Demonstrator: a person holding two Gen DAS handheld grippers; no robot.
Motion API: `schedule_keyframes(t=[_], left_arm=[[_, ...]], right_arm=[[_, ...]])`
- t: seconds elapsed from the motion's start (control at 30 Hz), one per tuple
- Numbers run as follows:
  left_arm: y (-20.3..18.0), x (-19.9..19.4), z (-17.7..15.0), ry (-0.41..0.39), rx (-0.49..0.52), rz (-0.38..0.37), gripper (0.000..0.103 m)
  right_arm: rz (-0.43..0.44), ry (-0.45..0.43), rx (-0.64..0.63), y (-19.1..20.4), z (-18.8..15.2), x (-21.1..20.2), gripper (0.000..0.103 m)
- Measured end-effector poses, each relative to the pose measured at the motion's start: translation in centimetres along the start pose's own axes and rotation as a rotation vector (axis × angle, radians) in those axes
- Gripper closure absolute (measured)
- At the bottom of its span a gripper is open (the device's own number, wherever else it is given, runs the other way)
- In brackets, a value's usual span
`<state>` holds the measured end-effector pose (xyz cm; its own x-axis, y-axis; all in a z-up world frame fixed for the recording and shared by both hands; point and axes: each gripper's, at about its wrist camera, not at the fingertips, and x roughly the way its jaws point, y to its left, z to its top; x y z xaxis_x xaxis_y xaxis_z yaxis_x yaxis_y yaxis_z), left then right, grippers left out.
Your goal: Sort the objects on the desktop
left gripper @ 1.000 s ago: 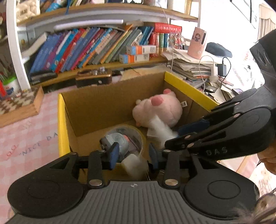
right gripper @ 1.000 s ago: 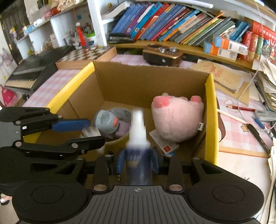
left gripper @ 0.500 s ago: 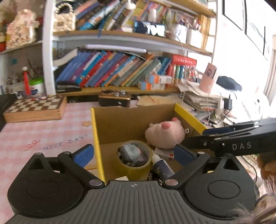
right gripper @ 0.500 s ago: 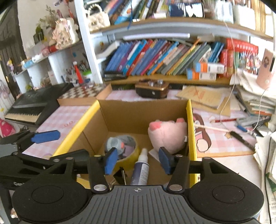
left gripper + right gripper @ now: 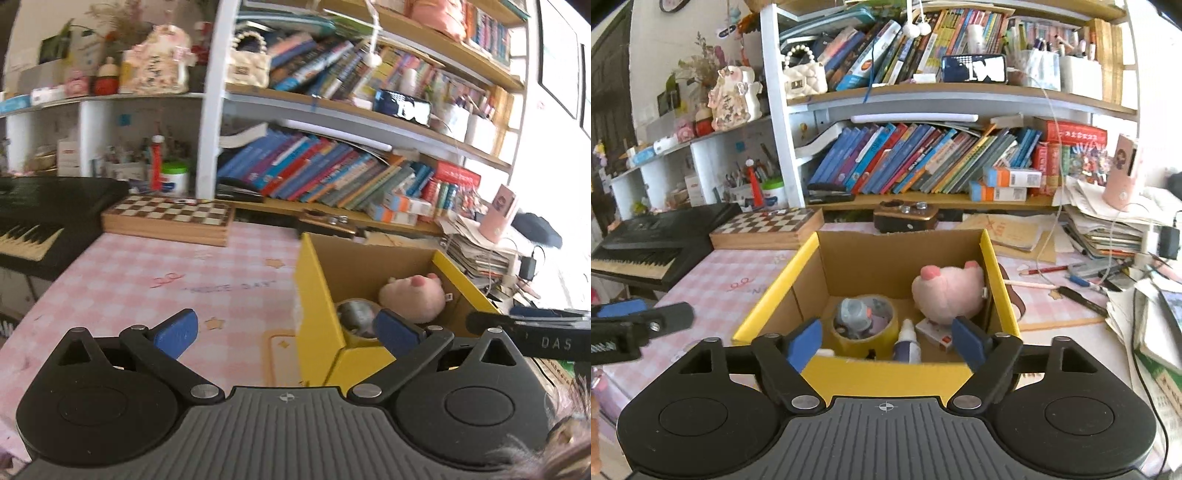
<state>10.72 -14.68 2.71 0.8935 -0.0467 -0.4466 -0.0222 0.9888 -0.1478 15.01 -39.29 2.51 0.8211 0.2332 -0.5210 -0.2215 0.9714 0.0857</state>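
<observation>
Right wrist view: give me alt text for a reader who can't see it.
The open, empty right gripper hangs before a yellow-rimmed cardboard box holding a pink plush toy, a tape roll and a spray bottle. Bookshelves stand behind.

Pink checked tablecloth (image 5: 713,280) covers desk across lower frame. White-framed bookshelf (image 5: 775,110) fills upper centre; leaning books (image 5: 905,158) pack middle shelf. Black keyboard (image 5: 650,243) at left edge, chessboard box (image 5: 764,225) beside it. Paper stacks (image 5: 1108,229) pile at right. Strong daylight washes out right side; framed picture (image 5: 557,55) on white wall, upper right.
</observation>
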Motion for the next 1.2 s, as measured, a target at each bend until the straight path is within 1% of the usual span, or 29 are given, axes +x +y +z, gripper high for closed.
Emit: schedule_keyframes(t=[0.1, 0.2, 0.27, 0.5, 0.77, 0.93, 1.07, 1.13, 1.2], left_arm=[[1.3, -1.7, -0.5, -0.010, -0.018, 0.010, 0.000], [2.3, -3.0, -1.1, -0.014, -0.015, 0.008, 0.000], [2.8, -3.6, -1.5, -0.004, 0.000, -0.007, 0.000], [4.3, -5.8, -3.0, 0.023, 0.029, -0.053, 0.000], [6.0, -8.2, -4.5, 0.038, 0.017, -0.048, 0.000], [6.7, -9.8, -5.9, 0.042, 0.038, -0.023, 0.000], [7.5, -10.7, -7.0, 0.044, 0.022, -0.033, 0.000], [7.6, -11.0, -7.3, 0.056, 0.036, -0.050, 0.000], [7.6, -11.4, -7.5, 0.059, 0.048, -0.049, 0.000]], right_arm=[[-0.027, -0.002, 0.006, 1.1, -0.9, -0.9, 0.015], [-0.060, 0.001, -0.001, 2.4, -1.7, -1.7, 0.011], [-0.084, 0.003, -0.001, 3.1, -2.3, -2.3, 0.008], [-0.147, 0.005, 0.011, 6.2, -4.4, -4.4, 0.004], [-0.166, 0.025, 0.030, 9.1, -6.5, -6.5, 0.003], [-0.171, 0.041, 0.013, 10.7, -7.8, -7.6, 0.002], [-0.189, 0.045, -0.013, 11.7, -8.9, -8.1, 0.001], [-0.197, 0.050, -0.017, 12.1, -9.4, -8.4, 0.001], [-0.196, 0.053, -0.013, 12.4, -9.9, -8.8, 0.000]])
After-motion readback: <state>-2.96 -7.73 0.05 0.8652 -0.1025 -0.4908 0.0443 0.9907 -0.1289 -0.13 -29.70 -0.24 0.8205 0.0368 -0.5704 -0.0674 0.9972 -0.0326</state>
